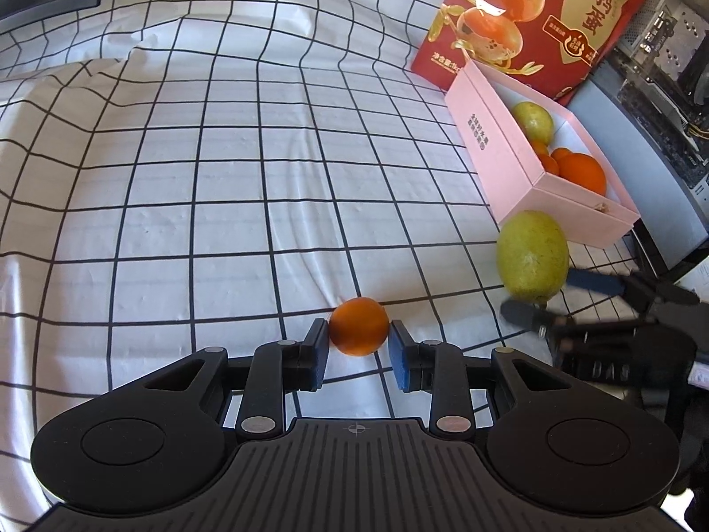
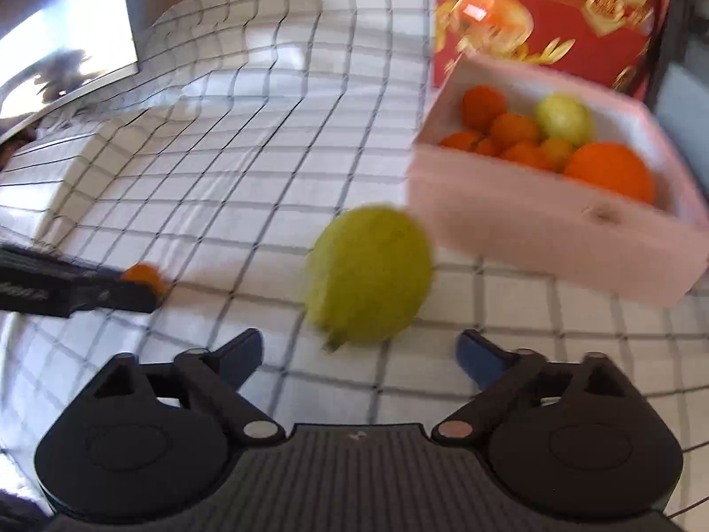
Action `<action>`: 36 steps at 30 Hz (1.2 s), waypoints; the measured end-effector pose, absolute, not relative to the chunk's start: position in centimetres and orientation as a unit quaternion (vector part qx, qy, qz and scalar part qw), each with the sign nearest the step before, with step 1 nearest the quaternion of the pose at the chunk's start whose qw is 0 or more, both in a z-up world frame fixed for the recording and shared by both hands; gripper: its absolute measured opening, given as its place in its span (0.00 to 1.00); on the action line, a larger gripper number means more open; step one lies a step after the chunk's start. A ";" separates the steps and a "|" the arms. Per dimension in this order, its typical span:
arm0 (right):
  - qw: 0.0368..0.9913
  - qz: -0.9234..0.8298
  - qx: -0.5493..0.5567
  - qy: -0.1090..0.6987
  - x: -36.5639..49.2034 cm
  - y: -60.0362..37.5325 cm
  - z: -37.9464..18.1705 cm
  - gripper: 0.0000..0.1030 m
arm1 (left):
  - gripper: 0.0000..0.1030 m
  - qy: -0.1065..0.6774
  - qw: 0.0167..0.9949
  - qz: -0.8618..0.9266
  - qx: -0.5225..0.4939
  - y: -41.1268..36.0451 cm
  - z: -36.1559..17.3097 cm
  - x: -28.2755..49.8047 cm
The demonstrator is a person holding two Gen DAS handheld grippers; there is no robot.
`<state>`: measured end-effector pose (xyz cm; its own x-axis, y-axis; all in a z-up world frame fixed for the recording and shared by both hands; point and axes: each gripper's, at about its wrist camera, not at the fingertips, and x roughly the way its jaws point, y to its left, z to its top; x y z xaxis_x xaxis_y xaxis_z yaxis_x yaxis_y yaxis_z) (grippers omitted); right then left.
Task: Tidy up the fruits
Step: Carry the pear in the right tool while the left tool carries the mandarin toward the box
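2 fruits are left outside the pink box [image 2: 549, 230], and both look like they could go sideways. The left gripper [image 1: 358, 340] has its pads pinched on a small orange [image 1: 358, 331] low over the checked cloth [image 1: 221, 177]. That orange is round and smooth-skinned, and only its near half sits between the pads, so a jerky lift could squirt it out forward.

The right gripper [image 2: 359, 354] has its jaws spread wide, nothing between them. A big green fruit [image 2: 370, 275], oval with a dull, finely pebbled skin and a little stem nub, sits just ahead of the fingertips and close to the near wall of the box. If 1 finger bumps it first, it'll probably roll, since the cloth is wrinkly and soft underneath.

The box looks like stiff card with straight walls, already piled with oranges and another green fruit. Dropping the big one on that heap might knock something over the edge.
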<state>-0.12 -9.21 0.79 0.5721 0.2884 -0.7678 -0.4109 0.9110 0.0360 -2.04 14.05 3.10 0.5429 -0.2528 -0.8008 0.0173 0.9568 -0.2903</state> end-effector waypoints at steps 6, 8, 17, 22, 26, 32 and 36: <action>0.888 0.191 -0.079 0.411 1.4 -9.6 0.6 0.91 | 0.33 0.473 0.869 -0.081 -0.122 14.0 3.3 -2.3; 0.885 0.200 -0.080 0.413 1.7 -9.3 0.3 0.88 | 0.33 0.474 0.869 -0.084 -0.118 13.8 3.4 -2.3; 0.887 0.204 -0.096 0.404 2.0 -7.8 0.5 0.61 | 0.33 0.473 0.868 -0.103 -0.109 12.8 3.6 -2.2; 0.885 0.196 -0.092 0.412 0.6 -8.2 0.7 0.60 | 0.33 0.474 0.867 -0.113 -0.104 12.3 3.5 -1.8; 0.885 0.183 -0.070 0.423 -0.5 -9.3 1.0 0.60 | 0.33 0.474 0.866 -0.128 -0.097 11.5 3.6 -1.5; 0.887 0.151 -0.052 0.433 -1.9 -11.2 1.3 0.60 | 0.33 0.477 0.860 -0.162 -0.073 8.9 3.6 -1.0; 0.889 0.133 -0.049 0.435 -2.5 -12.7 1.5 0.60 | 0.33 0.476 0.857 -0.188 -0.054 6.9 3.9 -0.6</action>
<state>-2.52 -12.68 1.53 0.5864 0.1940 -0.7865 -0.2796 0.9597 0.0283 -0.57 6.93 3.86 0.4755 -0.3750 -0.7958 0.2713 0.9230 -0.2728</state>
